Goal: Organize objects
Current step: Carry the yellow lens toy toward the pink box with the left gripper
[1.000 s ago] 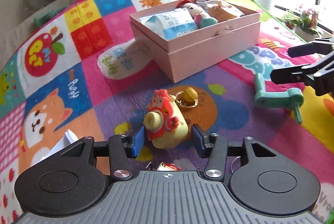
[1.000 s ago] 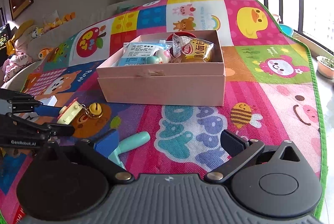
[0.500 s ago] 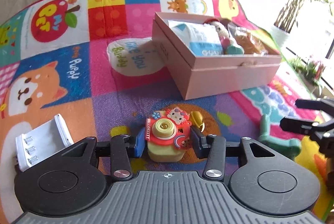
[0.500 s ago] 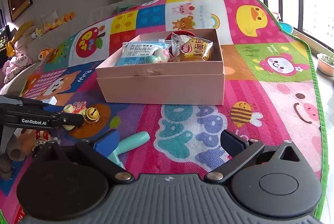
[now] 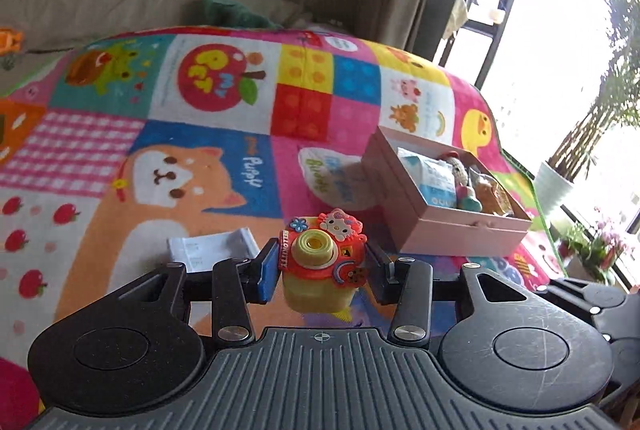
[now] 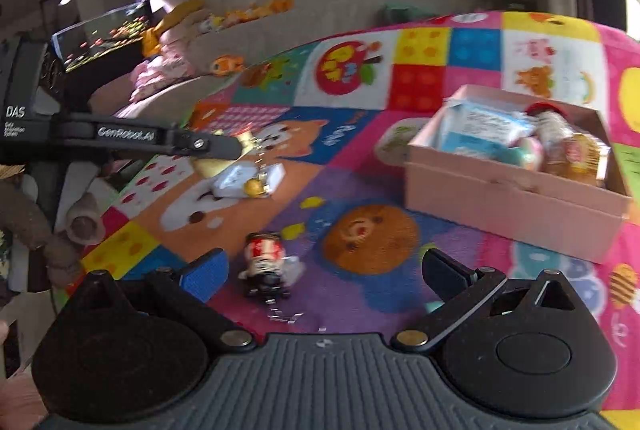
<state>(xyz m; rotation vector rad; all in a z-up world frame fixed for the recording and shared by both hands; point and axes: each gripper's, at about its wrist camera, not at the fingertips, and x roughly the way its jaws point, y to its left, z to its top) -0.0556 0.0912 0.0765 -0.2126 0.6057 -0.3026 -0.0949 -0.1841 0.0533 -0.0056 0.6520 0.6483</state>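
Note:
My left gripper (image 5: 321, 266) is shut on a yellow toy camera (image 5: 316, 250) with a red cartoon front, held clear above the colourful play mat (image 5: 208, 165). In the right wrist view the left gripper (image 6: 224, 147) hangs at the left, and a gold bell (image 6: 254, 186) dangles under it on a chain. The right gripper (image 6: 324, 272) is open low over the mat. A small wind-up figure (image 6: 264, 258) with a red and white head stands between its fingers, nearer the left one. The open pink box (image 5: 452, 234) (image 6: 508, 209) holds packets and a bottle.
A white plastic holder (image 5: 212, 250) (image 6: 240, 179) lies on the mat beyond the camera. Potted plants (image 5: 560, 185) stand by the window at right. Cushions and plush toys (image 6: 240, 13) line the back. A brown stuffed shape (image 6: 84, 222) sits off the mat's left edge.
The left gripper closed on the toy camera, rolled level and lifted it off the mat. The right gripper swung left, away from the teal handle, and now frames the wind-up figure.

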